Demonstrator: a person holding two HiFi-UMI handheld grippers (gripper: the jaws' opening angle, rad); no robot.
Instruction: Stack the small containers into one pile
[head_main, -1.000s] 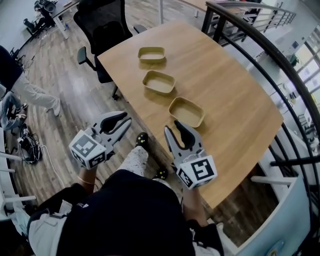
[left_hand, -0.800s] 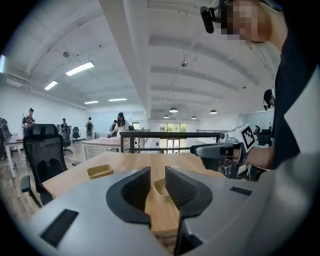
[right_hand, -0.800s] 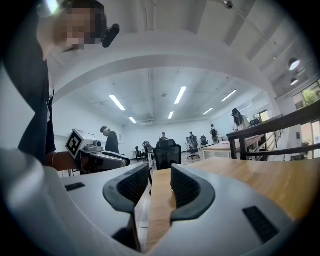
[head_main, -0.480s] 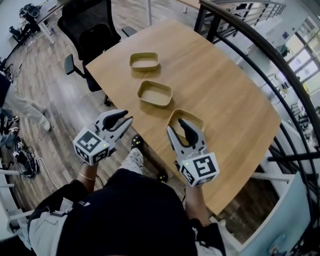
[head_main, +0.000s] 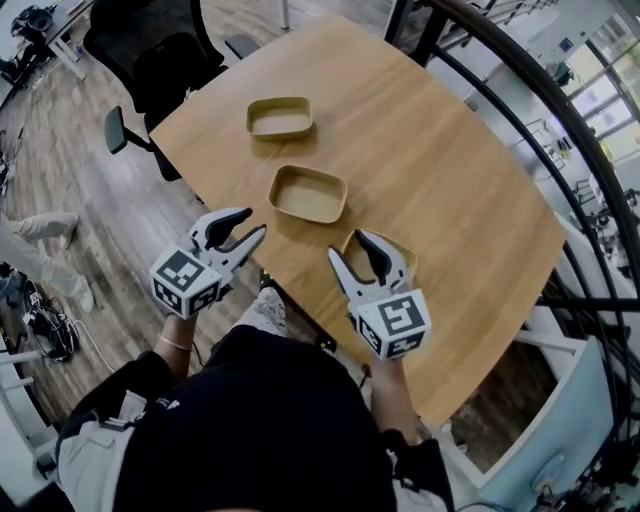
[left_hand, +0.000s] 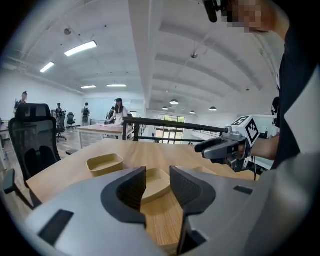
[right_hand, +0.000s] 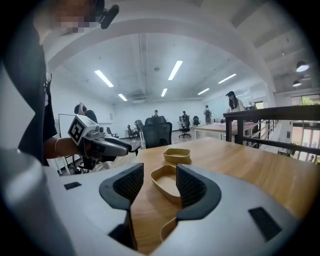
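Three shallow tan containers lie in a row on the wooden table: the far one, the middle one and the near one. My right gripper partly covers the near one. It hovers just above that container's near rim, open, and its jaws have just been opening with nothing pressed between them. Its own view looks past the jaws at the middle container. My left gripper is open at the table's left edge, its jaws also just opening and empty, pointing at the middle container.
A black office chair stands past the table's far left corner. A dark metal railing curves along the table's right side. The wooden floor lies to the left. People stand far off in the room.
Both grippers have moved forward and down toward the table, and their jaws stand wider. The right one went from short of the table edge to over the near container.
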